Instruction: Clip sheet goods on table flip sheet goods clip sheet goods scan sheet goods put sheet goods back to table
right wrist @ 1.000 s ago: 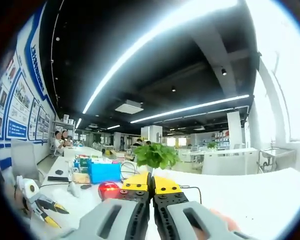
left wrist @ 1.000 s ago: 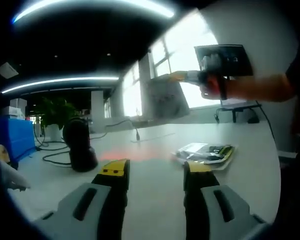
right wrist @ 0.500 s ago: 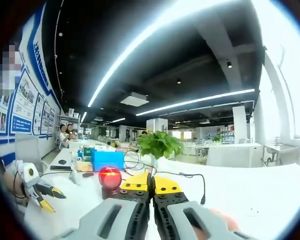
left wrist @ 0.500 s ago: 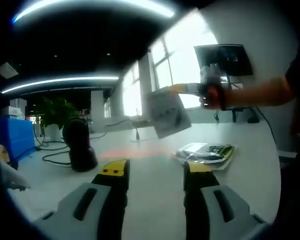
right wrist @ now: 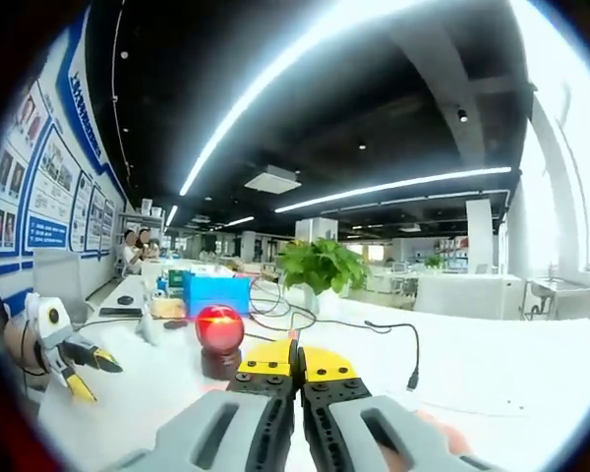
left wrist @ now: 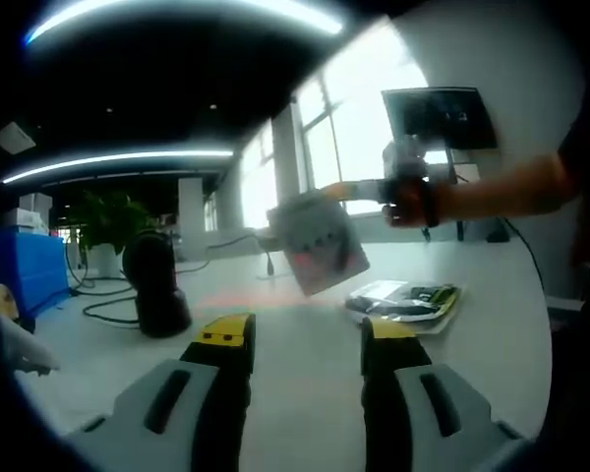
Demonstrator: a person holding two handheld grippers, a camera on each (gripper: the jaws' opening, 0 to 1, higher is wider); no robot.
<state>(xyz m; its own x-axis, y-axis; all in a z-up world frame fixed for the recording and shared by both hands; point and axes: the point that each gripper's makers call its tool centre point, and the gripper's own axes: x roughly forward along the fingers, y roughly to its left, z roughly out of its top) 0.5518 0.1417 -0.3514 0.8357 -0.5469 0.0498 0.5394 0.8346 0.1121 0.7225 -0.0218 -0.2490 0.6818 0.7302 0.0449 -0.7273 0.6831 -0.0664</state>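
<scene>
Sheet goods (left wrist: pixel 317 243), pinched by the right hand-held gripper (left wrist: pixel 346 189), hang lower than before; left hand-held gripper (left wrist: pixel 305 334) spread.

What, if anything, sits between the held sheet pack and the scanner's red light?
Nothing visible. In the left gripper view the right tongs hold the sheet pack in the air above bare table. In the right gripper view the scanner glows just beyond the shut tips.
</scene>
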